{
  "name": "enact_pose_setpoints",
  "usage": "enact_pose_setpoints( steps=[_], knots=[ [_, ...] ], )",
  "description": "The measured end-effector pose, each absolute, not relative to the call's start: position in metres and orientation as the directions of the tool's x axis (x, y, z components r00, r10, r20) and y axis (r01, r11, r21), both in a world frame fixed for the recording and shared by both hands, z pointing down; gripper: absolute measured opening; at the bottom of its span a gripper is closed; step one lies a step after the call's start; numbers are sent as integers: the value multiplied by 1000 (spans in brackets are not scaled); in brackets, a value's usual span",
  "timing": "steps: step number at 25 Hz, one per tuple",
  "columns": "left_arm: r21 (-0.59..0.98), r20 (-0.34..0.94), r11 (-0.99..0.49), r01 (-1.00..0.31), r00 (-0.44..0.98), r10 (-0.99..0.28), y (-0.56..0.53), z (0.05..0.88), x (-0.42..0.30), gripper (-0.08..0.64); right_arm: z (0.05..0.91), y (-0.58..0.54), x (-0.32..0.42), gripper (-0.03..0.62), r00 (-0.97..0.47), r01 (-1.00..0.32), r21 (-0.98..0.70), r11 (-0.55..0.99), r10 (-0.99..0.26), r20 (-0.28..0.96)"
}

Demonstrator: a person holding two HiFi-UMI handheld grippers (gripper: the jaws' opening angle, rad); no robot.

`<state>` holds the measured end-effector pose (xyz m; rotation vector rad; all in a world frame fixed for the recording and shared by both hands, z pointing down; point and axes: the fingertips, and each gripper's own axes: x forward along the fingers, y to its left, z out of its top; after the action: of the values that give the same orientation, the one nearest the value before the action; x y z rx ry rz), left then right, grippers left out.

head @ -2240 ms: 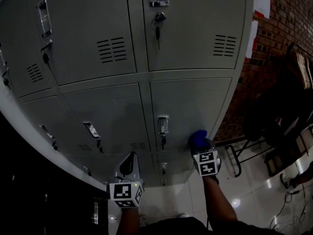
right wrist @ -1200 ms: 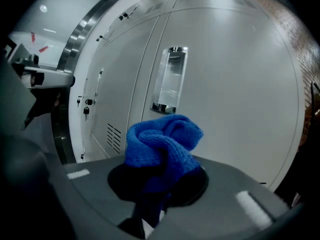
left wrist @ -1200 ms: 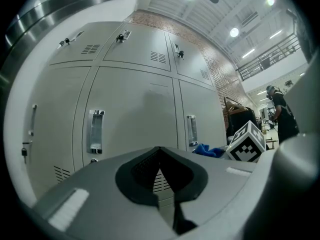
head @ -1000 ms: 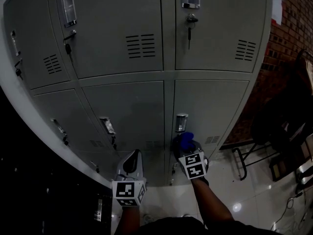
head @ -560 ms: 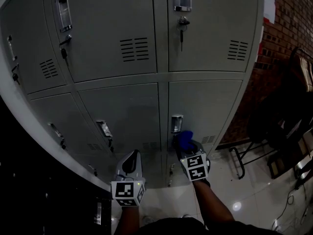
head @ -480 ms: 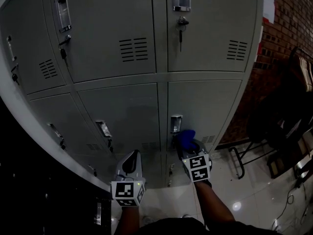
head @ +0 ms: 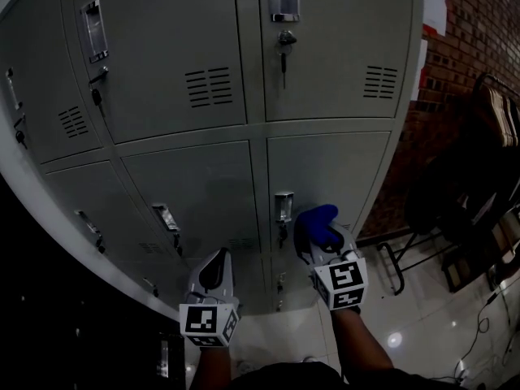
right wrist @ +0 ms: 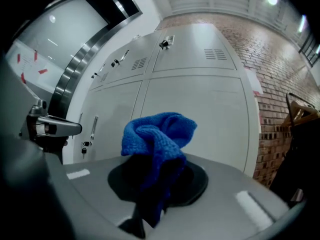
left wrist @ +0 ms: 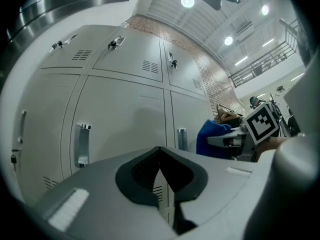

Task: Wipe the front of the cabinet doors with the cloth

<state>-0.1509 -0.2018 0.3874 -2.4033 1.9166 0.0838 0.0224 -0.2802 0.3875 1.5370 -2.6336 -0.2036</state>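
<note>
Grey metal cabinet doors [head: 195,193] fill the head view in rows. My right gripper [head: 322,246] is shut on a bunched blue cloth [head: 317,223], held in front of the lower right door [head: 337,177], just right of its handle [head: 283,207]. Whether the cloth touches the door I cannot tell. In the right gripper view the cloth [right wrist: 159,133] sticks up from the right gripper [right wrist: 152,186], with the door [right wrist: 200,114] behind. My left gripper [head: 216,260] hangs low by the bottom doors, shut and empty. In the left gripper view that gripper [left wrist: 161,166] shows its jaws closed, with the cloth [left wrist: 212,136] off to the right.
A brick wall [head: 479,23] meets the cabinet's right side. Dark chairs [head: 459,210] stand on the glossy tiled floor [head: 406,331] to the right. A key hangs in the upper door's lock [head: 282,49]. The left side is dark.
My right gripper carried the cloth left from the lower right door's right part to beside the handle, then drew back a little toward me. The left gripper stayed put.
</note>
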Motion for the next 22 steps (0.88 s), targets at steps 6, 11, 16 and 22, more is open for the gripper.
enact_pose_setpoints(
  steps=[6,11,16,22],
  knots=[
    [-19,-89,-223,-975,224,-970,-203,393,-141,14,385,-258,22,55,-499,-857,160,490,-867,-14],
    [-24,-87,-228,-973,229,-969,-205,389,-139,14,391,-251,14,55,-514,-849,153,506,-858,-9],
    [-23,-87,-237,-971,238,-967,-208,389,-134,14,390,-246,9,55,-526,-841,159,517,-851,-12],
    [-27,-82,-256,-966,257,-963,-210,393,-129,14,385,-244,10,55,-525,-841,165,515,-851,-23]
  ],
)
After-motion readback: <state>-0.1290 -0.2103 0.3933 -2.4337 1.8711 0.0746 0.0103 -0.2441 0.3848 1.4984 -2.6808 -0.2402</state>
